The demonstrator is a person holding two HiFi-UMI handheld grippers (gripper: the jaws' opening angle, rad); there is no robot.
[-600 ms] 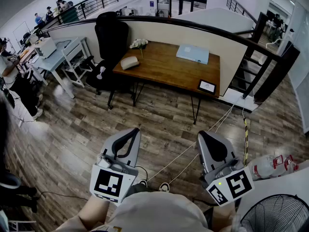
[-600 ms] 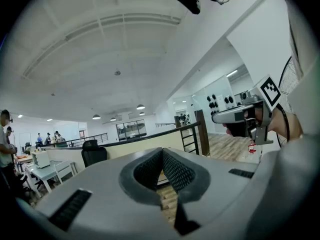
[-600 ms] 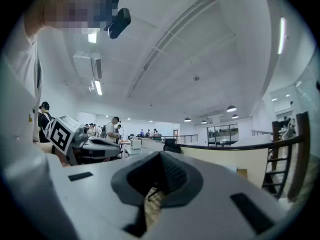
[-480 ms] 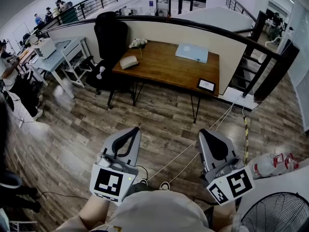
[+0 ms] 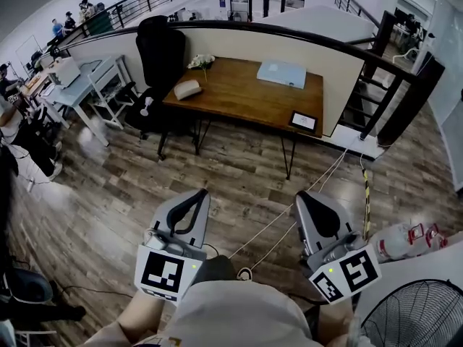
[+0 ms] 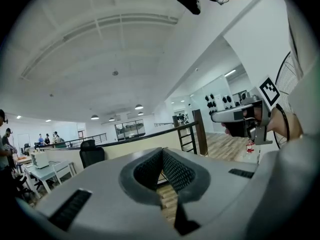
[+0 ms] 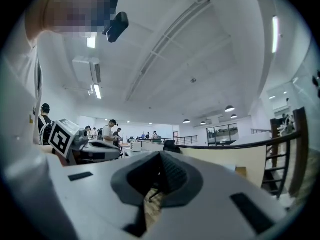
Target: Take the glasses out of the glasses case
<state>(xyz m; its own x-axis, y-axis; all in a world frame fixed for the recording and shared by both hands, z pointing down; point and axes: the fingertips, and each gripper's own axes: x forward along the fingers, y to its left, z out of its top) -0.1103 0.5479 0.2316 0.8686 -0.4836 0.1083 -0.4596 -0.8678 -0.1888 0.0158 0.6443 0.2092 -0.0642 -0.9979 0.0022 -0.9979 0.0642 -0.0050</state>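
The one long brown wooden tabletop (image 5: pixel 246 100) stands well ahead of me, out of reach, so I judge the task not yet begun. One black office chair (image 5: pixel 160 45) sits at its left end. My two claws, left claw (image 5: pixel 201 194) and right claw (image 5: pixel 302 197), hang level on my side of that tabletop. Each has its jaws pressed together on nothing, idle for the approach. On the tabletop lie one pale blue flat box (image 5: pixel 281 73) at its far edge and one beige rounded glasses case (image 5: pixel 187 90) near its left end. The case looks closed, the glasses presumably inside.
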